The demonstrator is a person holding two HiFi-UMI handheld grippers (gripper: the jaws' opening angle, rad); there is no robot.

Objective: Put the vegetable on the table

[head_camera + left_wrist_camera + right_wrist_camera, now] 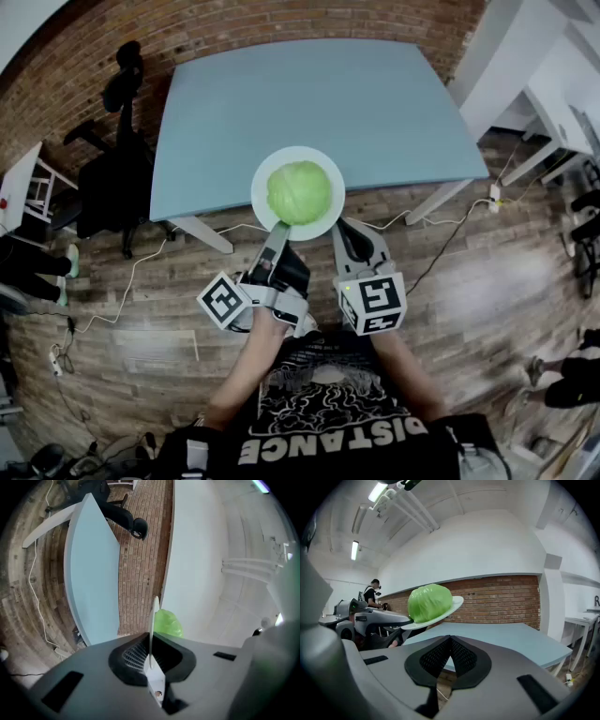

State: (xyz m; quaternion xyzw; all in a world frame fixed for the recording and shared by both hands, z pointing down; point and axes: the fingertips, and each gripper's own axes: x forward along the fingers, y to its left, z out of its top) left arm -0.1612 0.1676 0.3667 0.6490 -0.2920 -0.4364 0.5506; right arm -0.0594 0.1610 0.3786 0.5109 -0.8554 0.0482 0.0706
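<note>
A round green cabbage [299,191] rests on a white plate [265,184], which is held in the air over the near edge of the light-blue table [309,103]. My left gripper [279,228] is shut on the plate's near rim. In the left gripper view the plate [153,620] stands edge-on between the jaws of that gripper [151,641], with the cabbage [168,623] behind it. My right gripper [346,229] is just right of the plate, shut and holding nothing. In the right gripper view, beyond the gripper [450,639], are the cabbage [430,602], the plate [455,604] and the table [506,637].
A black office chair [117,169] stands left of the table by the brick wall [281,23]. White desks [553,103] are at the right. Cables [141,272] run over the wooden floor. A person [372,592] stands far off.
</note>
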